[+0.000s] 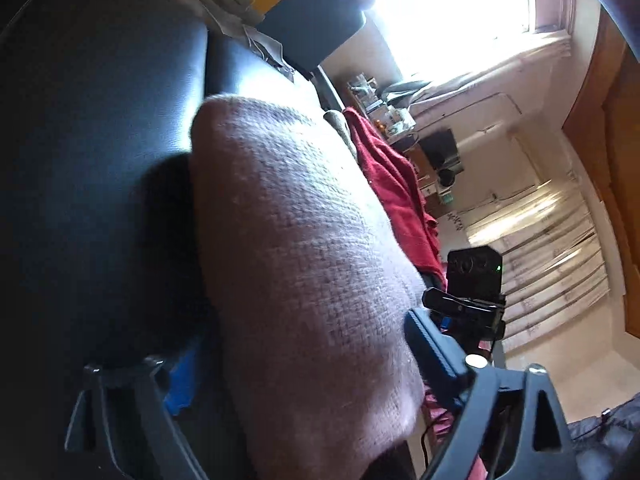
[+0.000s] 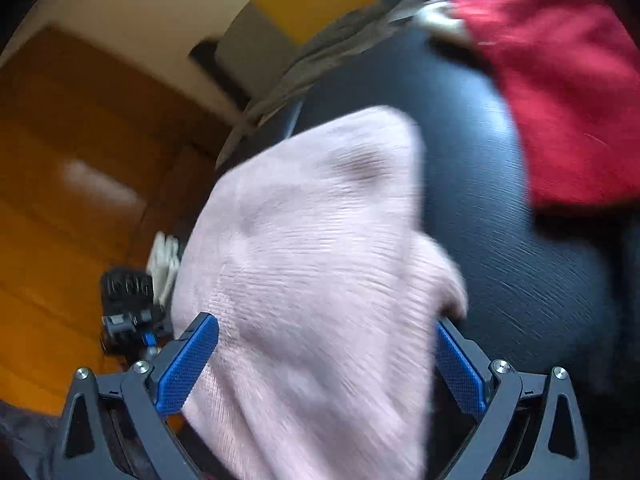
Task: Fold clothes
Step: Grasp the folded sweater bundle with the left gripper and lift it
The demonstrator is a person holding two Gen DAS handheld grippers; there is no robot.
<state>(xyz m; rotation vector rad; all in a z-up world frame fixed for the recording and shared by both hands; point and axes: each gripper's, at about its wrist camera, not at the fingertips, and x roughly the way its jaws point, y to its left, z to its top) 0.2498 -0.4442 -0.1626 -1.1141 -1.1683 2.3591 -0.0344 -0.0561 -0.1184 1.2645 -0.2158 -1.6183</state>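
One red garment [image 2: 560,92] lies beyond the pink knit [image 2: 312,248] on black leather [image 2: 492,208].

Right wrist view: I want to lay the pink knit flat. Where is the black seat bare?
Bare black seat lies between the pink knit and the red garment. It is crowded at the top, where the red garment and an olive garment lie.
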